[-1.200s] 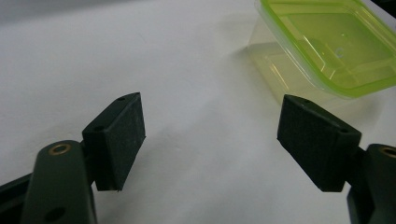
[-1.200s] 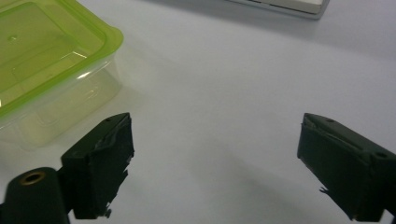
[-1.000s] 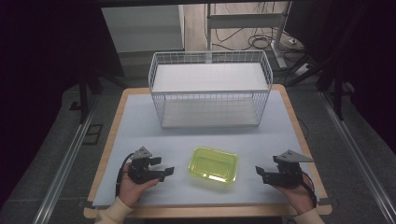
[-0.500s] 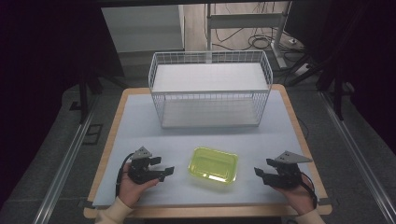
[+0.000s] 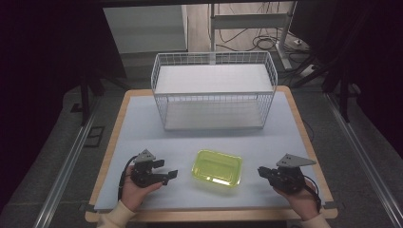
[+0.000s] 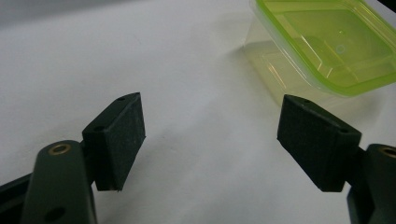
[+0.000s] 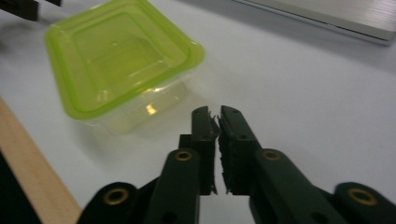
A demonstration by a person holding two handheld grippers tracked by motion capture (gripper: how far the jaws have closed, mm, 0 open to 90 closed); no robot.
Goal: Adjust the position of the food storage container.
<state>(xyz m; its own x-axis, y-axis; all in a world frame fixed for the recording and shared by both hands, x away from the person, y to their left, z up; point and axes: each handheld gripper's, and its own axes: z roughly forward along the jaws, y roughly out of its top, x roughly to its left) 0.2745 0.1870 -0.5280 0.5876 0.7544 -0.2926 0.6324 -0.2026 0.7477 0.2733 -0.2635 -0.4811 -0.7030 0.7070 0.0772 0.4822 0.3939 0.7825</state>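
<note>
Left gripper (image 5: pixel 168 175) near front-left of desk (image 5: pixel 142 123), jaws wide apart, nothing between pads (image 6: pixel 121 140). Green-lidded container (image 5: pixel 216 169) at front centre, between both grippers, touching neither; wire basket (image 5: pixel 214 90) well behind it. Right gripper (image 5: pixel 263 172) just beside container's right edge, jaws just closed, pads together, nothing held.

Left hand-held gripper (image 6: pixel 210 140): jaws stand wide apart, nothing between the pads, only bare white tabletop (image 6: pixel 140 56) under the gap. Yellow-green lidded container (image 6: pixel 327 42) sits farther out and to the right, beyond the right pad, lid on, not touching either pad.
</note>
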